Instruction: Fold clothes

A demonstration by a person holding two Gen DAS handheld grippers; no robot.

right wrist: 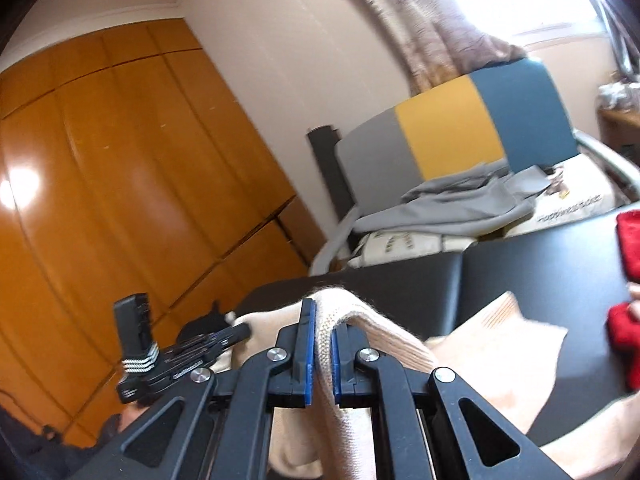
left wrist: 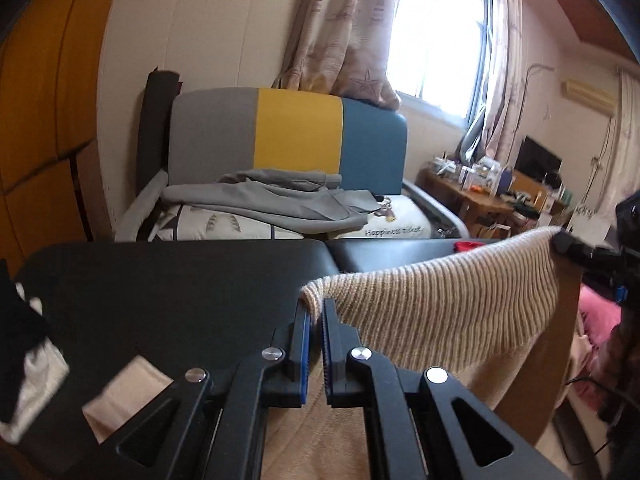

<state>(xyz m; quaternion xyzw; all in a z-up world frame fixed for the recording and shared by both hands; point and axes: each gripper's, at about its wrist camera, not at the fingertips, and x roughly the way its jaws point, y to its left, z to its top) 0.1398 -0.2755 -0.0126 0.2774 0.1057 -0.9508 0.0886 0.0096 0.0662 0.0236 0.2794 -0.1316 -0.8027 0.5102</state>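
Note:
A beige ribbed knit sweater (left wrist: pixel 448 304) hangs stretched in the air above the black table (left wrist: pixel 160 280). My left gripper (left wrist: pixel 317 306) is shut on one corner of its ribbed edge. The right gripper (left wrist: pixel 562 242) holds the other corner at the right of the left wrist view. In the right wrist view my right gripper (right wrist: pixel 323 320) is shut on a fold of the sweater (right wrist: pixel 400 344), and the left gripper (right wrist: pixel 240 330) pinches the cloth further left. The rest of the sweater drapes down below both grippers onto the table (right wrist: pixel 540 264).
A red garment (right wrist: pixel 628 304) lies on the table's right side. Behind the table stands a bed with a grey, yellow and blue headboard (left wrist: pixel 296 136) and grey clothes (left wrist: pixel 276 200) on it. An orange wardrobe (right wrist: pixel 100 184) is at left, a cluttered desk (left wrist: pixel 480 192) at right.

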